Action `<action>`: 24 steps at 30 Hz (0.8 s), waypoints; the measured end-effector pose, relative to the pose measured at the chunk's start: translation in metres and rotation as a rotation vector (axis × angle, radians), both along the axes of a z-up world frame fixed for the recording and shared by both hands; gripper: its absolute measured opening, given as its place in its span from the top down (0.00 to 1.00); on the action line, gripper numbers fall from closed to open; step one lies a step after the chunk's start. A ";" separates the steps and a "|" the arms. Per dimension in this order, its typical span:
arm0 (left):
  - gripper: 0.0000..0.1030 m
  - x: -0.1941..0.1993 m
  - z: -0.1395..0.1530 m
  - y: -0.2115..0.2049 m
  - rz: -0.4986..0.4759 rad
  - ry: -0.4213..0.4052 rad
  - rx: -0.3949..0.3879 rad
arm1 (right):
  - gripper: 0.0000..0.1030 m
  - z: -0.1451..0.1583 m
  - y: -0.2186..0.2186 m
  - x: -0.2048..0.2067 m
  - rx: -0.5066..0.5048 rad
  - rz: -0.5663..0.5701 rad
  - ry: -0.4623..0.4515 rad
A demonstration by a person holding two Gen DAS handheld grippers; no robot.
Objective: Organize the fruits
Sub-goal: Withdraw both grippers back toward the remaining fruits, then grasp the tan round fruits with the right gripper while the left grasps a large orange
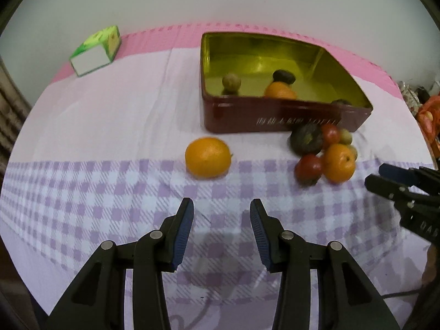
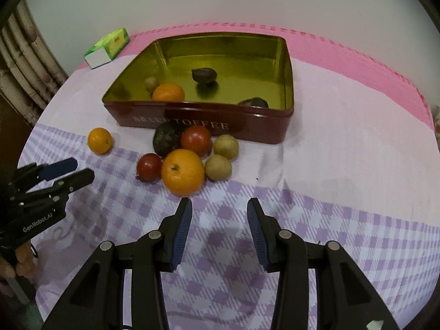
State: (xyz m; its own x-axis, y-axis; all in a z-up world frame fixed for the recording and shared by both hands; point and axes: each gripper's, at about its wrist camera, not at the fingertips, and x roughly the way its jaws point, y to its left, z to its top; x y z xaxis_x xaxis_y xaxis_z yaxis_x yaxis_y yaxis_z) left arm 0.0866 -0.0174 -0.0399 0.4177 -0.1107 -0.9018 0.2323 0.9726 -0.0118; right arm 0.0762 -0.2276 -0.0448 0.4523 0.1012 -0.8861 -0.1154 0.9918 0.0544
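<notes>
A dark red toffee tin (image 1: 275, 118) (image 2: 209, 122) with a gold inside stands open on the cloth. It holds an orange (image 2: 168, 92), a small tan fruit (image 2: 150, 83) and two dark fruits (image 2: 204, 75). In front of it lies a pile: a big orange (image 2: 182, 171) (image 1: 338, 162), two red tomatoes (image 2: 195, 140), a dark round fruit (image 2: 166, 137) and two tan fruits (image 2: 225, 146). A lone orange (image 1: 208, 156) (image 2: 100, 140) lies apart to the left. My left gripper (image 1: 221, 231) is open and empty, short of the lone orange. My right gripper (image 2: 219, 229) is open and empty, just short of the big orange.
A green and white carton (image 1: 95, 51) (image 2: 107, 48) lies at the far left on the pink mat. The cloth is lilac check near me, plain white further back. A curtain (image 2: 24, 63) hangs at the left. Cluttered items (image 1: 426, 110) sit past the table's right edge.
</notes>
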 end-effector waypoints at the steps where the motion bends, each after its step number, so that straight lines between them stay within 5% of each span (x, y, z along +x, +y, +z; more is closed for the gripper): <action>1: 0.57 0.000 -0.002 0.000 0.000 0.005 0.000 | 0.61 -0.001 -0.001 0.001 -0.001 -0.002 0.001; 24: 0.57 0.026 -0.017 -0.008 0.003 0.031 -0.013 | 0.62 -0.022 0.009 0.036 -0.022 -0.010 0.016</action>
